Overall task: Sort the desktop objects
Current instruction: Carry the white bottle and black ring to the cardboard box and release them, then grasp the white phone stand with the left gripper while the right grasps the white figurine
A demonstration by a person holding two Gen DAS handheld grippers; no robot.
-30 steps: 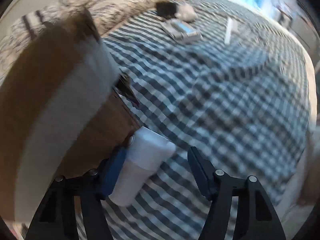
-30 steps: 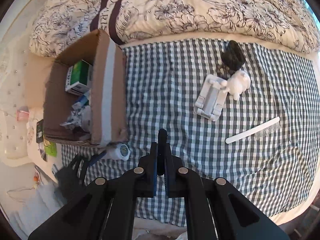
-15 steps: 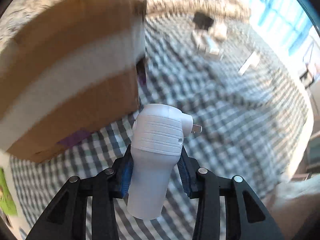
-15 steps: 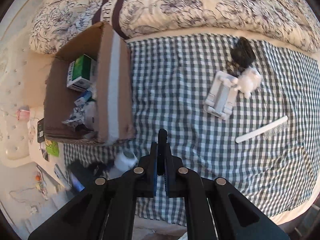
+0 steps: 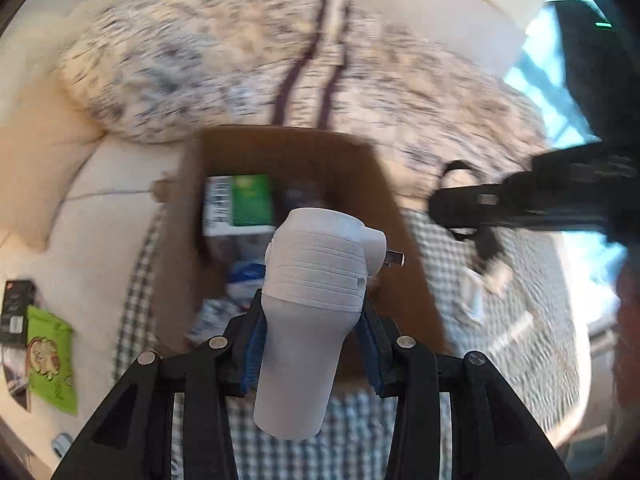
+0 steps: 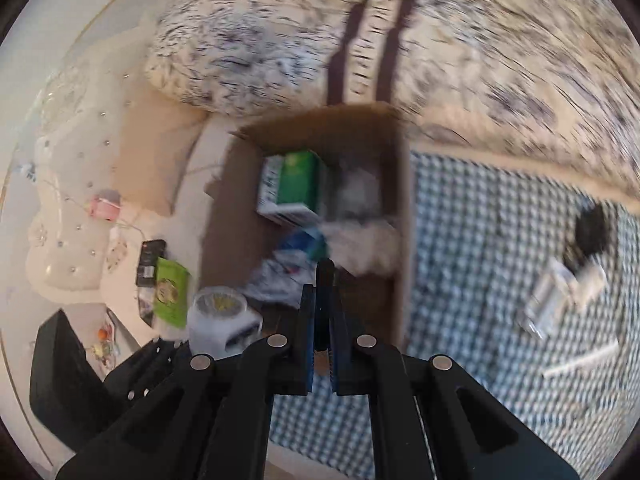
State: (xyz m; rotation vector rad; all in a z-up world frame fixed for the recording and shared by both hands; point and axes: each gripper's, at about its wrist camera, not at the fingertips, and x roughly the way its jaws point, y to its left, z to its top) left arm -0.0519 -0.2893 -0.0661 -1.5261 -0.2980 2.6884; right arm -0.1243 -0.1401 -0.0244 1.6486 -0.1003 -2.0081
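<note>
White plug adapter (image 5: 316,312) clamped between left gripper (image 5: 314,344) pads, prongs pointing right, gripper angled steeply down. Open cardboard box (image 5: 404,248) directly beyond it, green carton (image 5: 250,200) inside. Right gripper (image 6: 324,344) jaws fully closed, empty, tilted down over same box's near edge.

Bedroom setup: a bed (image 6: 500,280) with a blue-and-white checked sheet, and a cream floral duvet (image 6: 460,40) with two dark stripes bunched along the far side. Cream tufted headboard (image 6: 68,208) with shiny studs on the left. Bright daylight from a window (image 5: 548,92) at upper right.
</note>
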